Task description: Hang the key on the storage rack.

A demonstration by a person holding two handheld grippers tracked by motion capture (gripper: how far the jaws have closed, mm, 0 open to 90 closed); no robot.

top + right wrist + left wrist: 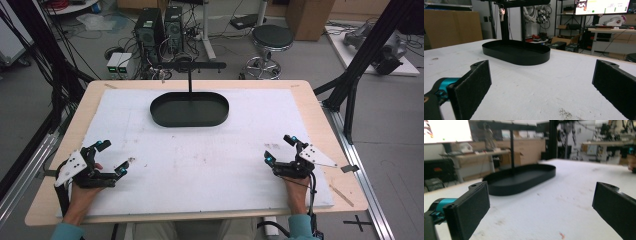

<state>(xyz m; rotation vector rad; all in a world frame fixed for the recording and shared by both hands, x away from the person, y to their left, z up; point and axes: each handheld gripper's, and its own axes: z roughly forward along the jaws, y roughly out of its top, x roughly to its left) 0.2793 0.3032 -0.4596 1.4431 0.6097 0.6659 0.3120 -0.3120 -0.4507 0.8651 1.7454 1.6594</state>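
**Both grippers parted and empty at the near edge of the board**

Forearms in teal sleeves are seen entering from the bottom of the high view, each hand wrapped around a gripper. On the person's left, the left gripper (111, 157) is rested on the white board (200, 165) near its near-left corner, with its grey three-cornered plate turned outward toward the table edge. Its jaws are spread wide apart and nothing is held between them; in the left gripper view the same wide gap is shown, with only bare, lightly stained board between the two black pads.

On the other side, the right gripper (280, 148) is placed near the near-right part of the board, its grey plate pointing toward the right edge. Its jaws are likewise parted and empty, as is confirmed in the right gripper view.

A black oval tray (190, 109) is set at the far middle of the board, well apart from both grippers. A thin black post (190, 81) is seen rising at its far side, topped by a horizontal black bar. The tray's inside appears bare. The board is laid on a light wooden table (320, 115).

Beyond the table, a round stool (271, 38) and two computer towers (159, 27) are seen on the floor.
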